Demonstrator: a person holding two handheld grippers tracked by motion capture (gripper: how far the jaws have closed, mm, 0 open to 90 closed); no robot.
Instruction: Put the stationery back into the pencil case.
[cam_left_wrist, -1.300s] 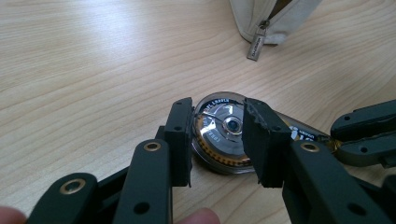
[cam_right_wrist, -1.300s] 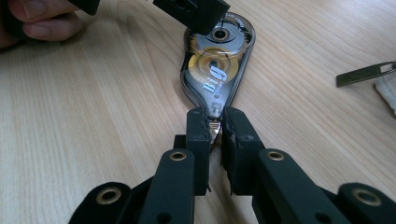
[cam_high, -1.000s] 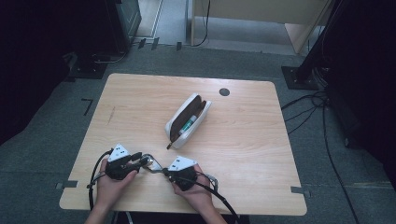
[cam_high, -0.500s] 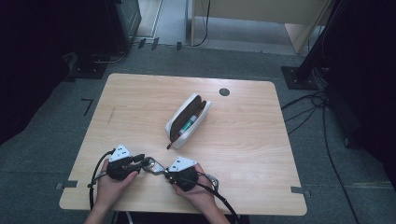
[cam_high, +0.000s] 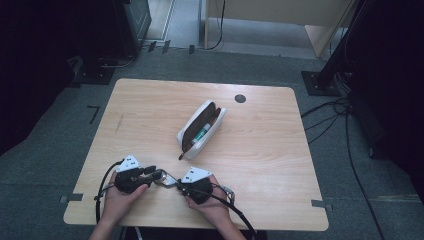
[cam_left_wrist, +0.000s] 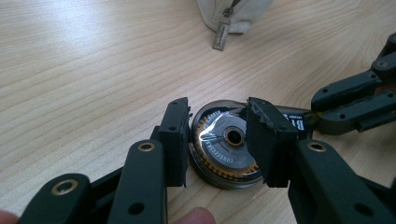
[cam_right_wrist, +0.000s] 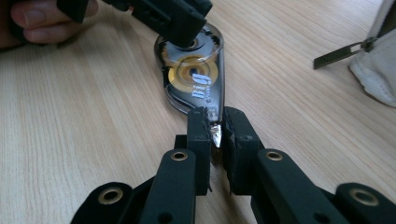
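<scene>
Near table edge, both hands are holding grippers over one correction-tape dispenser (cam_right_wrist: 194, 77); right gripper (cam_right_wrist: 214, 135) is pinching its narrow tip, its jaws having just been closing; left gripper (cam_left_wrist: 219, 140) is clamping its round wheel end, its jaws having just been opening; dispenser is lying flat on the table (cam_high: 280, 150); farther off, an open pencil case (cam_high: 201, 129) is lying mid-table.

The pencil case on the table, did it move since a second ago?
No. In the high view the pencil case lies at the same slant, the same way off from the dark round spot in the table.
</scene>
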